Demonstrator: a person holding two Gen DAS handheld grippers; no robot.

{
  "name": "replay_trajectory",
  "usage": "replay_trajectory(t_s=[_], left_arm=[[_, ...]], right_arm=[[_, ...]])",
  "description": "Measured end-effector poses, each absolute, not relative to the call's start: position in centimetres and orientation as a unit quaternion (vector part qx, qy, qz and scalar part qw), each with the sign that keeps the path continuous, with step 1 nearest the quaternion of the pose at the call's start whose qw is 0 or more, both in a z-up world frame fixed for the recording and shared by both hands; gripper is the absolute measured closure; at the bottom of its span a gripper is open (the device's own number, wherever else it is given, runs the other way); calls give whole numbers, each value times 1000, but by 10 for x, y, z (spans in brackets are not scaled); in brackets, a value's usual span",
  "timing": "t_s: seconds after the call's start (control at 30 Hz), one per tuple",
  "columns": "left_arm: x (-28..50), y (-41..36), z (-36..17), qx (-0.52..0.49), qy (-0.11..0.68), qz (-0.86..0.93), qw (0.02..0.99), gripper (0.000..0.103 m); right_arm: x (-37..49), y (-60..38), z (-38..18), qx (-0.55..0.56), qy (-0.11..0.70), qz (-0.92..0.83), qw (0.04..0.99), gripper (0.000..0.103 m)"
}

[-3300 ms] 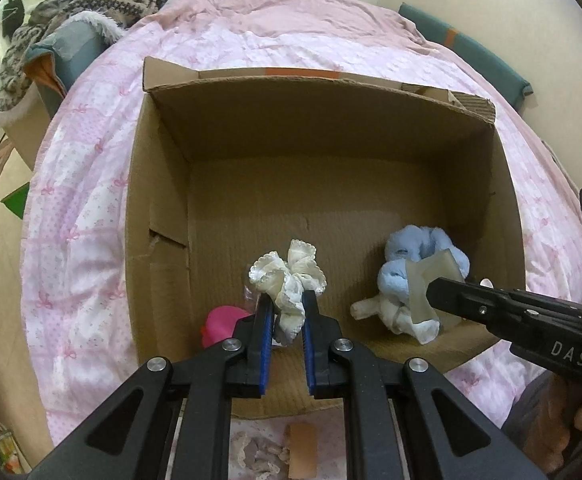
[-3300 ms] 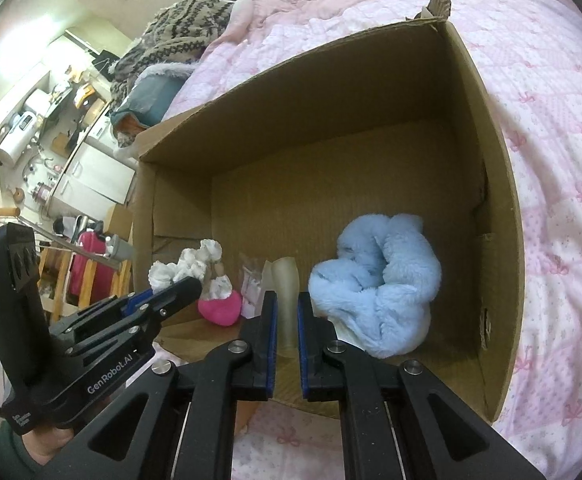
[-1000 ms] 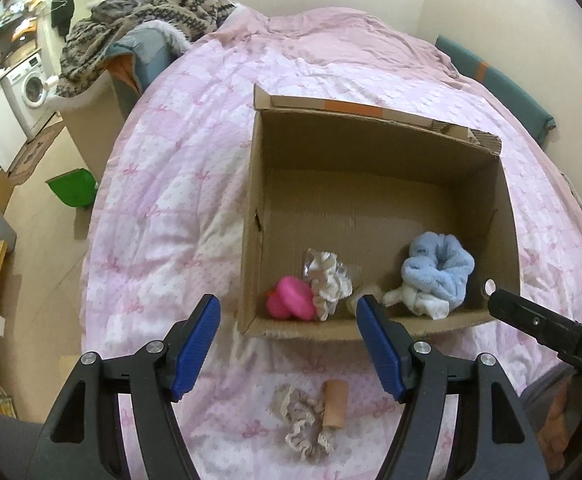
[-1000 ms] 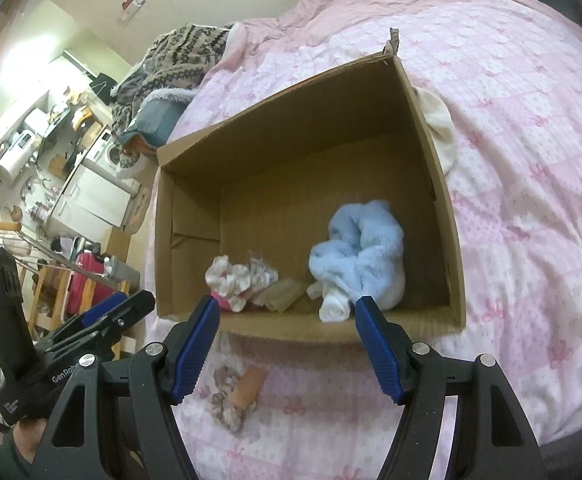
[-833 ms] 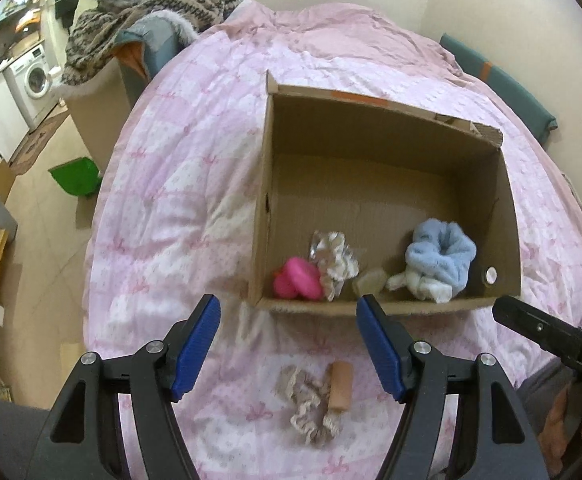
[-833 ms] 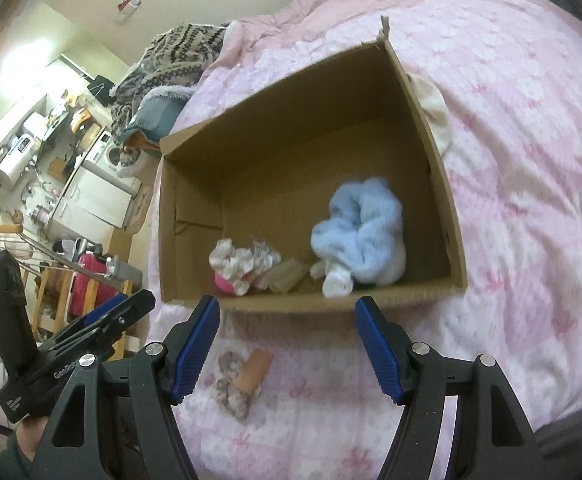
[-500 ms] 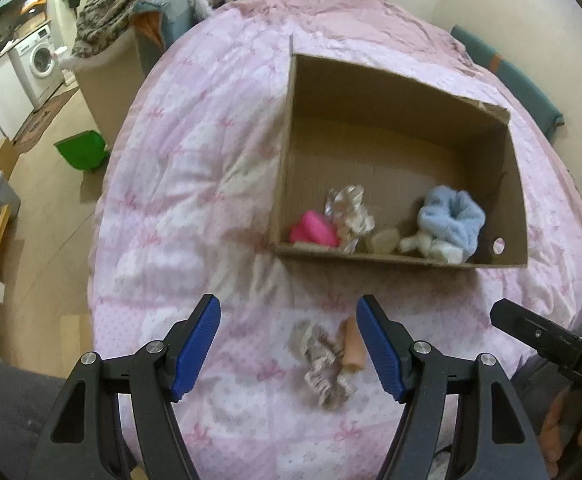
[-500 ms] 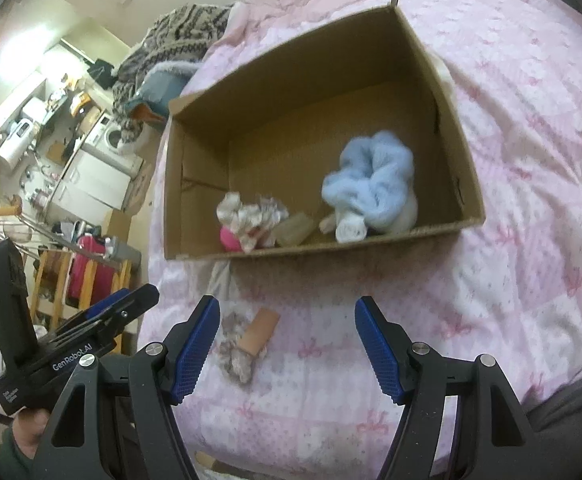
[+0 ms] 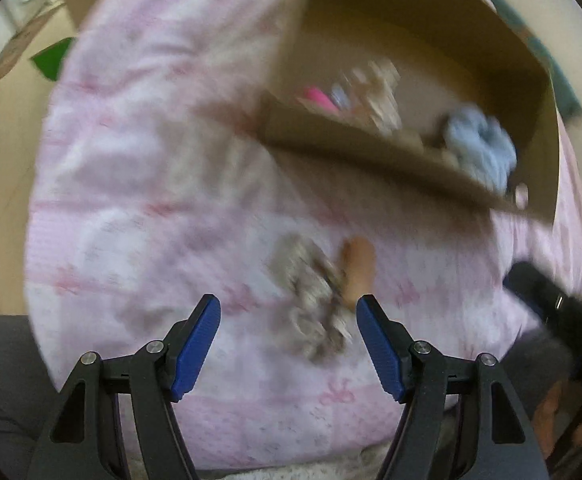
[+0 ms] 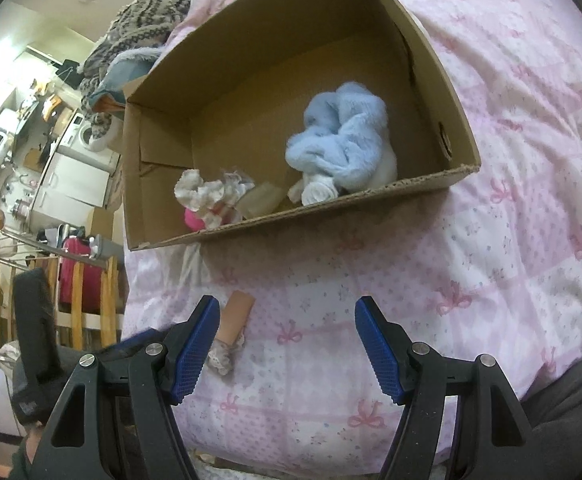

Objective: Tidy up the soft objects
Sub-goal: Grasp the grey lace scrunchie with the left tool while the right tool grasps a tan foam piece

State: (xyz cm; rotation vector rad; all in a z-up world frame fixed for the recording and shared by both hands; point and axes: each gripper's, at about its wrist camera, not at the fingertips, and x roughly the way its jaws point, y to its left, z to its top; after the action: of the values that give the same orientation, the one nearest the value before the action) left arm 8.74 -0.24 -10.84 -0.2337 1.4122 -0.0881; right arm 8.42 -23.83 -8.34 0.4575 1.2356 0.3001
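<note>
The left tongs (image 9: 287, 336) are wide open and hold nothing, just above the frilly beige fabric scrunchie (image 9: 315, 300) on the pink quilted bed (image 10: 511, 160). To do this well, I think they should drop straight down over its puffy middle, then pinch gently. The small tan roll (image 10: 235, 316) touches it, so mind not to grab both. The scrunchie looks crumpled and floppy. The right tongs (image 10: 287, 344) are wide open too, holding nothing. The brown cardboard box (image 10: 423, 60) sits near, with a fluffy blue scrunchie (image 10: 343, 136) inside.
</note>
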Motion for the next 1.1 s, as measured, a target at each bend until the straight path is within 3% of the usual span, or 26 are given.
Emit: replay_trajectory(t_s=[0.3,0.37,0.43,0.47,1.1], left_arm=[[87,-51,-130,-2,660,-67,748,38],[87,-55,-132,23,660,-59,748,70],[86,-52,-137,15,671,-65,738,85],[85,-51,-137,7,671,-69,738,88],[68,34,-63,-51,591,19,805,89]], right_arm=[[86,-234,-86,208,579,141,776,29],[87,-234,-86,207,580,140,776,29],[87,-233,-87,206,580,139,776,29],[87,-233,-88,206,581,139,775,29],[89,-211,-106,245,629,181,716,29]])
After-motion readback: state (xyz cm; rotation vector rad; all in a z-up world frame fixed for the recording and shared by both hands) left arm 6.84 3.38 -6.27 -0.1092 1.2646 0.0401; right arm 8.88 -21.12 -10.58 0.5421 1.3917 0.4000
